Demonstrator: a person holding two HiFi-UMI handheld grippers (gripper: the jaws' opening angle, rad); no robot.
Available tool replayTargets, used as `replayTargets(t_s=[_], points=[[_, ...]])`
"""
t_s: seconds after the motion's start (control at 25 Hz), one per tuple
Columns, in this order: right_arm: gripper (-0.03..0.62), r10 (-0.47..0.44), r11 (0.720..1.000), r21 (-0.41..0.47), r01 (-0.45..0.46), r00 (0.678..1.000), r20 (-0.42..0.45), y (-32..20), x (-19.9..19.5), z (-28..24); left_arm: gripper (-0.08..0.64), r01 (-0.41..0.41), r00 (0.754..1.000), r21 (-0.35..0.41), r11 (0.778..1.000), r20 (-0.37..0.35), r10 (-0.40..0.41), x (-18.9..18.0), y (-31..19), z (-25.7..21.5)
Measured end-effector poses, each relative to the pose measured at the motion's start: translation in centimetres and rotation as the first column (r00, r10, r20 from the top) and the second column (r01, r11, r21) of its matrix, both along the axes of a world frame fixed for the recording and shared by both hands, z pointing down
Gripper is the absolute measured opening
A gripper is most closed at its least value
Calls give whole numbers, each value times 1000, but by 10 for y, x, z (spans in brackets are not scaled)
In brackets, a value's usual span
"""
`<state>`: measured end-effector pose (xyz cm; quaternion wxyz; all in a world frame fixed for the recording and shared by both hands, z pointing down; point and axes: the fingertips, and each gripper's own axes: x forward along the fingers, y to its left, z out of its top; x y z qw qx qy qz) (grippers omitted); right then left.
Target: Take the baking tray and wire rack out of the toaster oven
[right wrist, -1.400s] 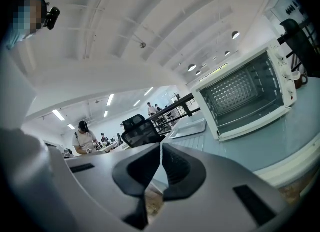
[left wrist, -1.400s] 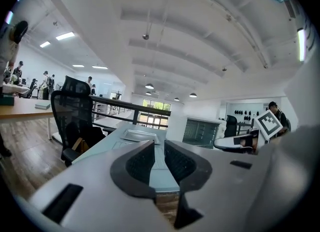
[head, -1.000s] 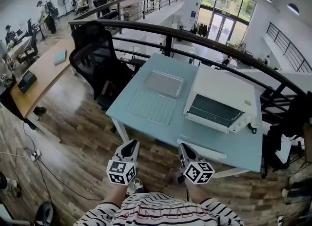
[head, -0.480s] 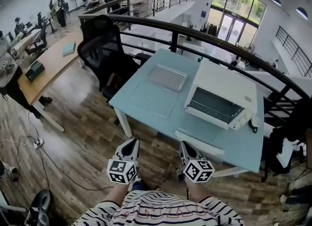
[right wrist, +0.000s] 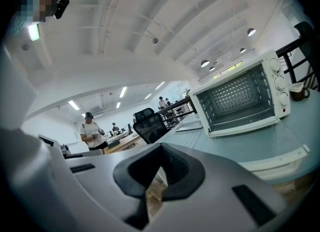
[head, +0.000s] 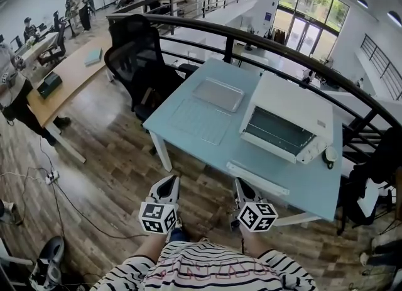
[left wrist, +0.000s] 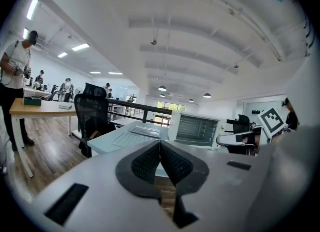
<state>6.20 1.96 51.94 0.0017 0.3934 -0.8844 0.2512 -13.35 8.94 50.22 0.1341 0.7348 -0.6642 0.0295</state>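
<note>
The white toaster oven [head: 286, 125] stands on the light blue table [head: 251, 158] with its glass door [head: 259, 178] folded down flat, and its inside looks bare. The baking tray [head: 218, 95] lies on the table left of the oven. The wire rack [head: 200, 120] lies just in front of the tray. My left gripper [head: 168, 183] and right gripper [head: 239, 186] hang side by side over the wooden floor, short of the table's near edge. Both are shut with nothing in them. The left gripper [left wrist: 160, 143] and right gripper [right wrist: 161, 148] show pads pressed together.
A black office chair [head: 135, 57] stands at the table's left side, with a dark curved railing [head: 264, 41] behind. A cup [head: 331, 155] sits beside the oven's right end. A wooden desk [head: 69, 76] and a standing person [head: 16, 95] are at the far left. Cables [head: 56, 189] cross the floor.
The head view has drifted a little, so the table sits slightly higher and further right. Both grippers stay low in front of me. Tray, rack and oven have not moved.
</note>
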Motion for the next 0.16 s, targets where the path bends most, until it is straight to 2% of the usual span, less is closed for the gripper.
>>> replayTargets(t_s=[0.16], points=[[26, -5, 1000, 1, 5, 1000, -3, 0, -2, 0, 25, 3, 1000, 1, 1000, -1, -3, -2, 0, 2]])
